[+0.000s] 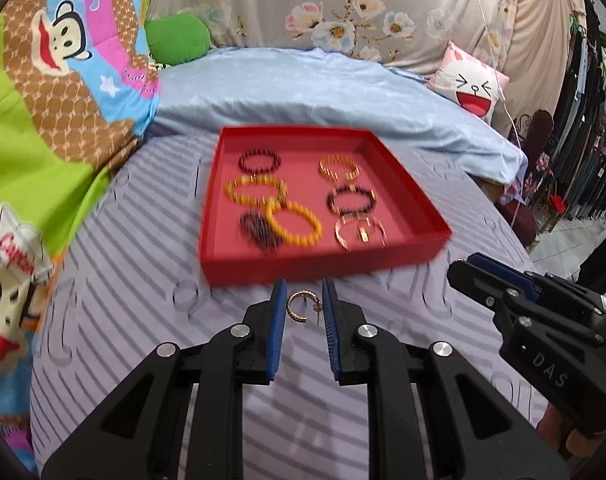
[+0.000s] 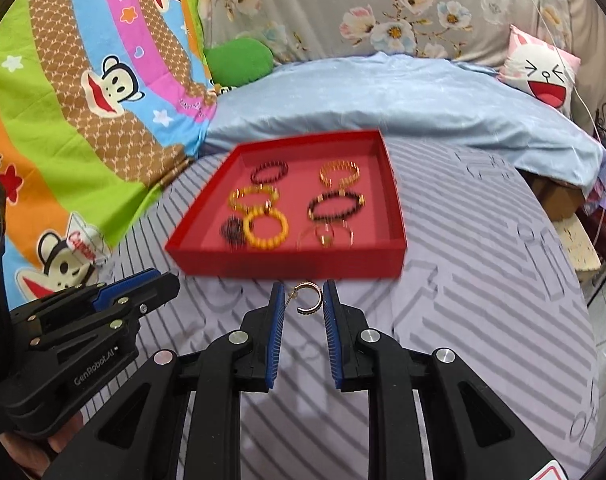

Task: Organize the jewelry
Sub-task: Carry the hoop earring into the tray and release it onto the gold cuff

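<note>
Bracelets [image 1: 295,225]: roughly seven, blurred.

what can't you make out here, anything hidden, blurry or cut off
- Tray bracelets: motion-blurred in both views; beads and clasps unreadable.
- Left earring: pad contact unclear.
- Right earring: same.
- Right gripper, left view: jaw gap hidden side-on.
- Hands: cut off at the edges.

Earring [image 1: 303,307] between the left gripper's [image 1: 303,300] fingers, tray [image 1: 407,208] just beyond the fingertips, bracelets [image 1: 295,225] inside it, pillow [image 1: 469,87] far behind.
</note>
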The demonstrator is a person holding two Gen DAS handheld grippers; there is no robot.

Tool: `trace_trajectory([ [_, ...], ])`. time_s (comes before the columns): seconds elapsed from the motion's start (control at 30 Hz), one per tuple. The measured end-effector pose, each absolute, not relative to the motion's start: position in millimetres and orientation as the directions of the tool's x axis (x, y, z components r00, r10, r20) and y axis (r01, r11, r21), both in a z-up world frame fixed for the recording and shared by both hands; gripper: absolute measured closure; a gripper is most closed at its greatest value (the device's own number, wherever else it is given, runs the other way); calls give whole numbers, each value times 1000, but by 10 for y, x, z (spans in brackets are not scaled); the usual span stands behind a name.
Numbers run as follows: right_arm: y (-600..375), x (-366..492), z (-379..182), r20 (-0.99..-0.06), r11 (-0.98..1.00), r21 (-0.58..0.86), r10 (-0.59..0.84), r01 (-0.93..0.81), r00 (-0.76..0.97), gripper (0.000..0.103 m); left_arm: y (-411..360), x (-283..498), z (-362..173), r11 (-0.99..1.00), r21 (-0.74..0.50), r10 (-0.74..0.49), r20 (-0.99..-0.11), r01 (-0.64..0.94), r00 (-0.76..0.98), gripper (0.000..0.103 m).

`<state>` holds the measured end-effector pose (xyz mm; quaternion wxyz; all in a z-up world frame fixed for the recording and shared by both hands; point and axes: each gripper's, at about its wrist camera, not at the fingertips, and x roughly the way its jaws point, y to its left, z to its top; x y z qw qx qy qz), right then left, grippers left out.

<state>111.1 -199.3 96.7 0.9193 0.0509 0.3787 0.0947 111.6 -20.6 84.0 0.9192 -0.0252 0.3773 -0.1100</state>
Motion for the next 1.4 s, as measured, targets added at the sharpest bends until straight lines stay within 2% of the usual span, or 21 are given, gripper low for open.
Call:
trace_trajectory([
  [0.3,-2003,1959,1034,-685,972,186,231,-141,691,85,-224,1889,957,979,-103,-200,-668,177,717,85],
  [0.7,-1912,2790,767,-723,979,151,203,-135,661,84,-406,2781,695,984,-69,-164,-712,164,683,85],
  [1.4,-1836,3069,506,-762,987,110,162,-121,627,82,-447,3115,496,984,-72,-160,-755,162,636,84],
])
